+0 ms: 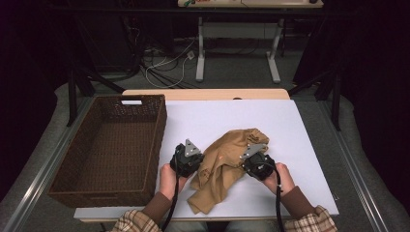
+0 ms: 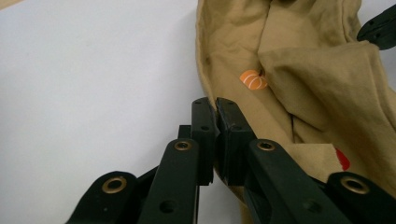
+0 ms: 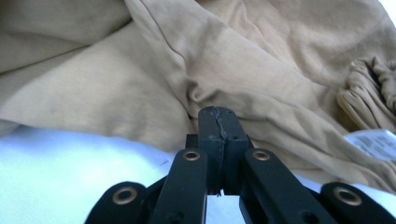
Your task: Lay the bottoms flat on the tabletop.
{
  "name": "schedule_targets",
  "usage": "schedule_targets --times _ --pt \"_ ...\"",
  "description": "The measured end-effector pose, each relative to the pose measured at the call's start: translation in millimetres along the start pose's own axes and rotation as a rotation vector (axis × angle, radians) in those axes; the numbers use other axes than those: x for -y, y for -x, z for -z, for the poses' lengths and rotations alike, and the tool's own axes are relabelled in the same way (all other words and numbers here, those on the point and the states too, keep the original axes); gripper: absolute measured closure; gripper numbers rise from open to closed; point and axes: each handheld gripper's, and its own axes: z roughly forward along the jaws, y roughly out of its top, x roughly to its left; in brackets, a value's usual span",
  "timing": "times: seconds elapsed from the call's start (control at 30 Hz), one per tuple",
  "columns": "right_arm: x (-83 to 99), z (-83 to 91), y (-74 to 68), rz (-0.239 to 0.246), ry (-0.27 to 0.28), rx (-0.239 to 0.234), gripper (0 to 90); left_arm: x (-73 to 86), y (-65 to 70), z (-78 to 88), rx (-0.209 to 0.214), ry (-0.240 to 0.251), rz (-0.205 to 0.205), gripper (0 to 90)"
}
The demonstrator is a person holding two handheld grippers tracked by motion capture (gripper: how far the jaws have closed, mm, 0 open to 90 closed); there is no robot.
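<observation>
Two grippers pinching a tan shirt on a white table.

The table (image 1: 290,130) carries a brown wicker basket (image 1: 109,150) at its left edge and a crumpled tan shirt (image 1: 222,166) near the front middle, just right of the basket. The left gripper (image 2: 215,109) is clamped on the shirt's left edge, near a small orange print (image 2: 253,80). The right gripper (image 3: 218,120) has its jaws pressed together on a fold at the shirt's right side; a white label (image 3: 373,143) lies nearby.

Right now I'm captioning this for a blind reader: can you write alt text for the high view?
A person's two hands hold the left tongs and the right tongs, both shut on a crumpled tan garment on a white table. A brown woven basket sits at the table's left.
</observation>
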Motion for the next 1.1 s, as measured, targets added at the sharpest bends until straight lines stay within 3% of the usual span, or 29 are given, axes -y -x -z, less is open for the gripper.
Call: schedule_targets --times 0.13,0.27,0.33,0.43,0.47,0.53,0.57,0.7,0.83,1.1 --pt "-2.0 0.8 -1.9 -0.005 0.026 -0.017 73.8 -0.4 0.5 -2.7 0.008 -0.003 -0.004 79.9" --pt "-8.3 -0.4 -8.8 0.000 0.068 -0.041 50.8 -1.7 2.1 -6.9 0.022 -0.010 0.003 67.7" --pt "-12.0 -2.7 -12.8 -0.006 0.085 -0.033 48.9 -3.7 3.2 -10.4 0.019 -0.017 0.008 58.7" --pt "-18.4 -6.3 -17.4 0.014 0.114 -0.021 60.0 -5.0 4.1 -18.1 0.095 -0.005 0.005 55.1" --pt "-20.4 -7.3 -18.8 0.019 0.119 -0.029 72.7 -4.6 4.6 -19.8 0.112 -0.008 0.000 60.1" --pt "-21.1 -7.4 -20.4 0.029 0.121 -0.018 85.6 -1.9 7.2 -22.9 0.127 -0.018 -0.008 72.1" --pt "-20.7 -6.7 -20.5 0.035 0.122 -0.015 87.6 -0.2 9.4 -24.2 0.124 -0.026 -0.016 76.9" --pt "-13.5 1.7 -16.8 0.042 0.111 0.004 88.9 1.3 11.4 -23.8 0.098 -0.028 -0.024 86.8" --pt "-3.2 11.3 -7.6 0.028 0.104 0.018 88.9 1.6 9.9 -18.1 0.066 -0.028 -0.026 87.7" --pt "16.1 25.5 6.6 0.008 0.092 0.031 88.9 5.5 7.0 1.7 0.051 -0.026 0.003 87.8"
